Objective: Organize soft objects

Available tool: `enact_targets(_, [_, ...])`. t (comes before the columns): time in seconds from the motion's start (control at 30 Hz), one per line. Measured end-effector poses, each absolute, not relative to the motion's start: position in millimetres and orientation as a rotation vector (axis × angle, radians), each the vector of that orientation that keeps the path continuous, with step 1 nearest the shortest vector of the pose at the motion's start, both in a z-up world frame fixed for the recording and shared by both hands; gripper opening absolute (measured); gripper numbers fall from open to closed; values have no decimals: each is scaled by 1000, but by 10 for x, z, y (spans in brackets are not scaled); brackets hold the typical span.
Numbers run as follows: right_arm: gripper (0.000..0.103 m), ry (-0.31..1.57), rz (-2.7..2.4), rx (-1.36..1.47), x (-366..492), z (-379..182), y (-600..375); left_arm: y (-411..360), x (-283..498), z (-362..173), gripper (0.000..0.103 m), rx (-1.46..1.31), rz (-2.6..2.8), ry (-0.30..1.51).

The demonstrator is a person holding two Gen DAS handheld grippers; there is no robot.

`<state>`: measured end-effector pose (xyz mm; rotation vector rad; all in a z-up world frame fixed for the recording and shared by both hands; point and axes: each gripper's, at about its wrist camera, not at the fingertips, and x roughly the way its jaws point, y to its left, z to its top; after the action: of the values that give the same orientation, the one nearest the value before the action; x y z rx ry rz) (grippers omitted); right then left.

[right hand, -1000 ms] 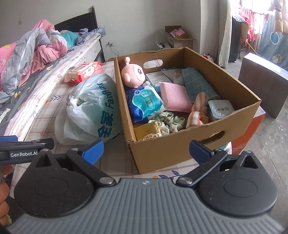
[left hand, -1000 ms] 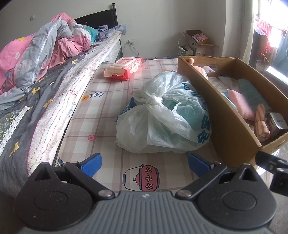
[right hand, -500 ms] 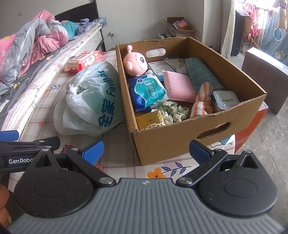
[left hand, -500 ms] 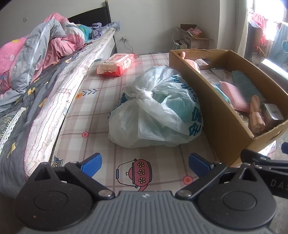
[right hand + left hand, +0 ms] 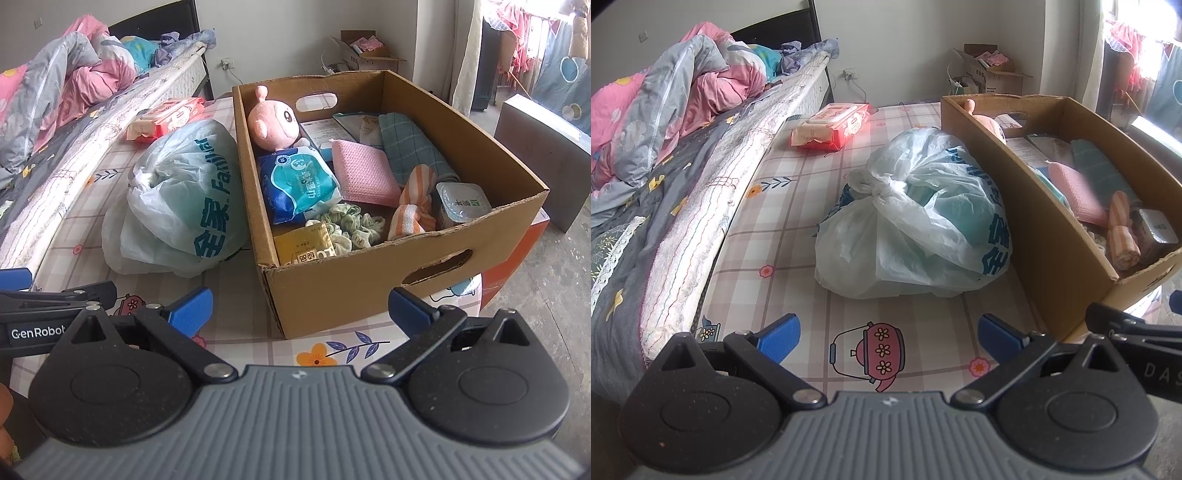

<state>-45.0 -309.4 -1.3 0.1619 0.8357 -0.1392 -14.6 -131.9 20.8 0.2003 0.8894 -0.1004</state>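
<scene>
A cardboard box stands on the patterned sheet. Inside lie a pink plush toy, a blue tissue pack, a pink cloth, a teal towel, an orange striped cloth, green scrunchies, a yellow packet and a sealed cup. A knotted white plastic bag rests left of the box. My left gripper is open, short of the bag. My right gripper is open before the box's near wall. Both hold nothing.
A red wet-wipes pack lies further back on the sheet. A raised mattress edge with a grey and pink quilt runs along the left. A grey cabinet stands right of the box, and a small carton sits by the far wall.
Both grippers have drawn back and tilted slightly, so the bag and box sit a little farther off. The jaws stayed open, and nothing was picked up or moved.
</scene>
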Motion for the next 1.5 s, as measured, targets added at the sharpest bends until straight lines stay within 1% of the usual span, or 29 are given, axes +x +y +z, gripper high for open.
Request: enact_targets(1.5, [102,854,-136,160,-380,-57,-3082,-1321,-90,155,102,195,-98,916])
